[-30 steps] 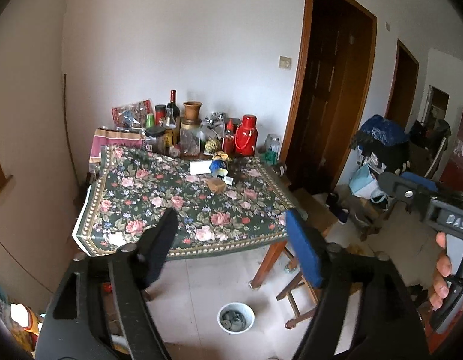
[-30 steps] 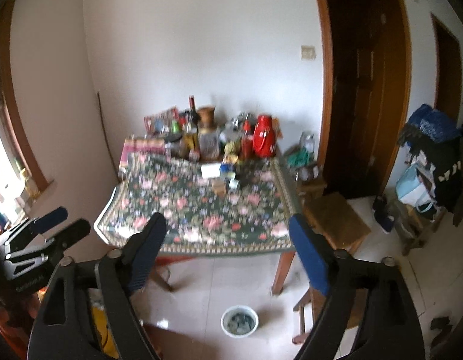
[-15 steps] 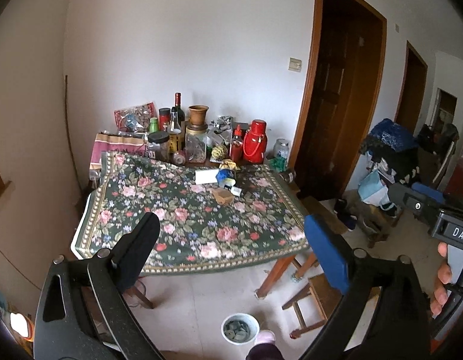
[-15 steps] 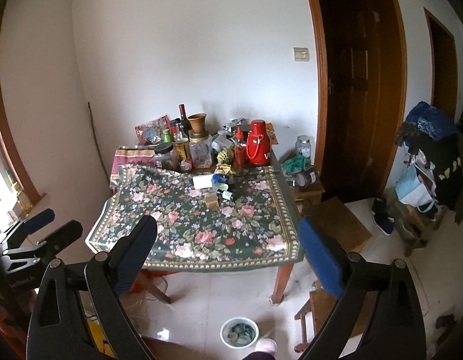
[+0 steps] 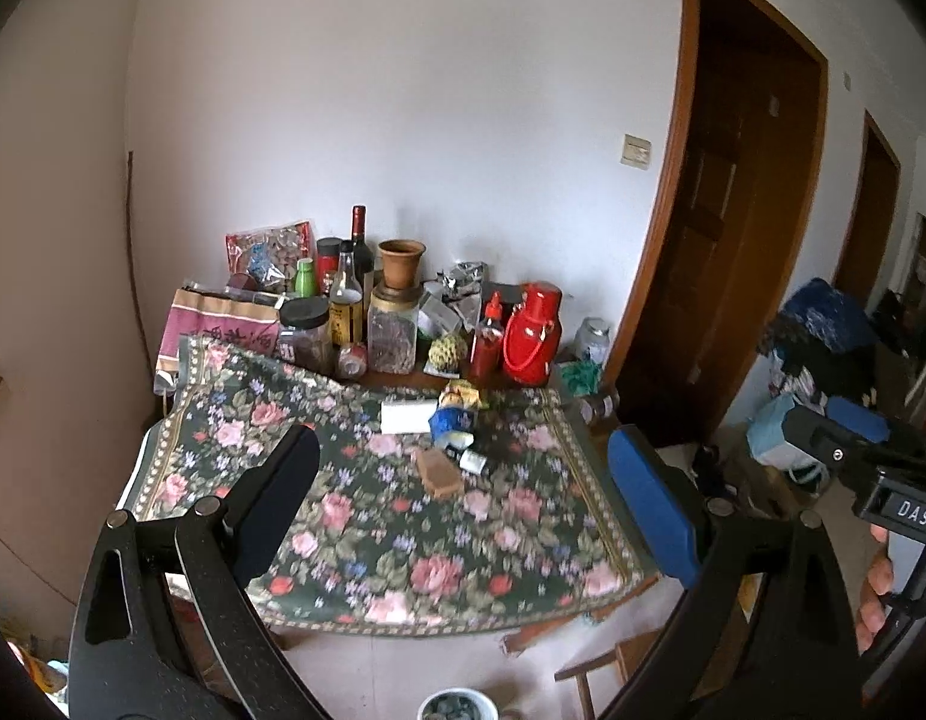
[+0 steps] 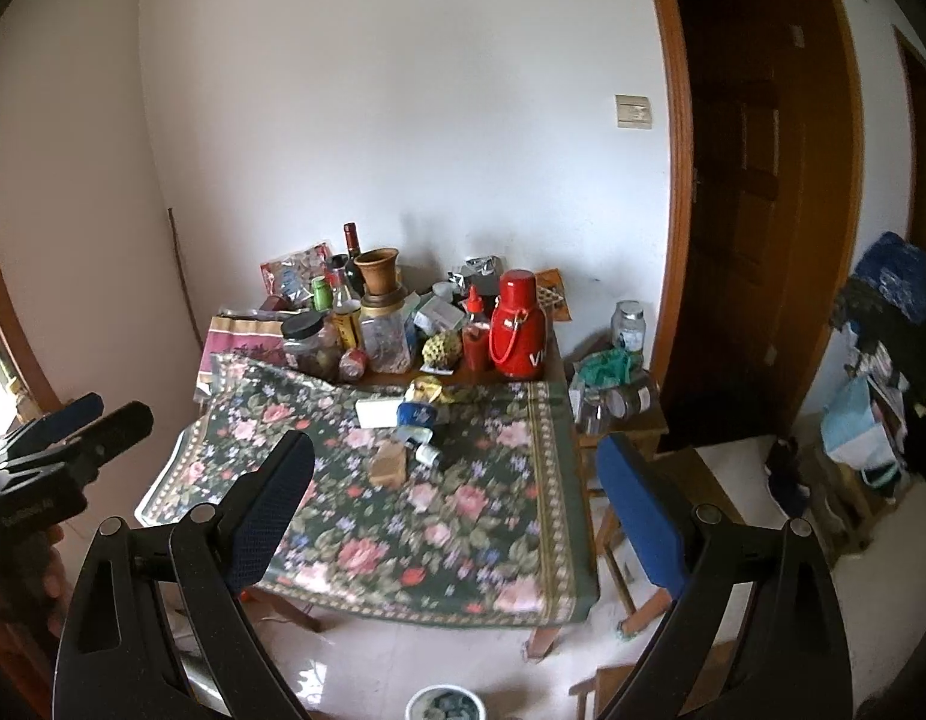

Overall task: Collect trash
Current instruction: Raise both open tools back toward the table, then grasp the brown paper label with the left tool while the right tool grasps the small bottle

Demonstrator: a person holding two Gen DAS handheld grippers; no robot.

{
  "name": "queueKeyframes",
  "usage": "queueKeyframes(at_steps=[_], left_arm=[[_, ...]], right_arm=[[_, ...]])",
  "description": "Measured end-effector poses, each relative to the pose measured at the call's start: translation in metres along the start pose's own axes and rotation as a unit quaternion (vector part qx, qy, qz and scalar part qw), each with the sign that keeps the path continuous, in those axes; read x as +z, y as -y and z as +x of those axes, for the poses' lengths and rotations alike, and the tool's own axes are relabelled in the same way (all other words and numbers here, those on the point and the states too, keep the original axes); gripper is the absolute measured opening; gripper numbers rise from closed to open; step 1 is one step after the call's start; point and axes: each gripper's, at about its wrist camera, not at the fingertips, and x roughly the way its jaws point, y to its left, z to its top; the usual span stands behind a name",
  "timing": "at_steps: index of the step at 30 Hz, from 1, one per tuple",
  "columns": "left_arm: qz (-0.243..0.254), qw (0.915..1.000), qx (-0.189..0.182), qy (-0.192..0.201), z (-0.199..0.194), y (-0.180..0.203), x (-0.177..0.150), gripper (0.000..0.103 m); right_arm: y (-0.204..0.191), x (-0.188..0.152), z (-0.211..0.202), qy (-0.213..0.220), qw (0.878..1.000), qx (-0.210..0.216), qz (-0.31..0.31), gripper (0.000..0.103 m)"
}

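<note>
A table with a floral cloth (image 5: 367, 516) (image 6: 439, 516) stands ahead. Near its middle lies a small heap of trash: a white box (image 5: 408, 416) (image 6: 378, 411), a blue wrapper (image 5: 453, 419) (image 6: 416, 414), a yellow wrapper (image 5: 463, 393), a brown carton (image 5: 439, 471) (image 6: 388, 461) and a small white tube (image 5: 472, 461) (image 6: 427, 453). My left gripper (image 5: 463, 507) is open and empty, well short of the table. My right gripper (image 6: 457, 501) is open and empty too. Each gripper shows at the edge of the other's view.
Bottles, jars, a clay pot (image 5: 401, 263) and a red thermos (image 5: 532, 333) (image 6: 518, 324) crowd the table's far edge by the wall. A bowl (image 5: 457, 705) (image 6: 444, 703) sits on the floor. A wooden stool (image 6: 622, 414) with jars and a brown door (image 6: 757, 210) are at right.
Both grippers have moved closer to the table and risen; the table and trash look larger. Both stay open and empty.
</note>
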Motion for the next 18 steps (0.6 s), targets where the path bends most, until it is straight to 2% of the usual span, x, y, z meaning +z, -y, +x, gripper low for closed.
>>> queueKeyframes(at_steps=[4,8,14,18], left_arm=[[-0.016,0.9995,0.026,-0.005,0.027,0.006,0.011,0.097],[-0.041,0.9986,0.032,-0.012,0.049,0.003,0.018,0.097],[-0.038,0.9959,0.074,-0.035,0.091,-0.014,0.024,0.097],[-0.023,0.9952,0.081,-0.049,0.119,-0.031,0.031,0.097]], right_arm=[[0.014,0.016,0.028,-0.01,1.0,0.015,-0.012,0.094],[0.02,0.023,0.059,-0.029,0.999,0.028,-0.023,0.094],[0.015,0.022,0.112,-0.076,0.996,0.047,-0.026,0.094],[0.005,0.018,0.15,-0.109,0.992,0.055,-0.02,0.094]])
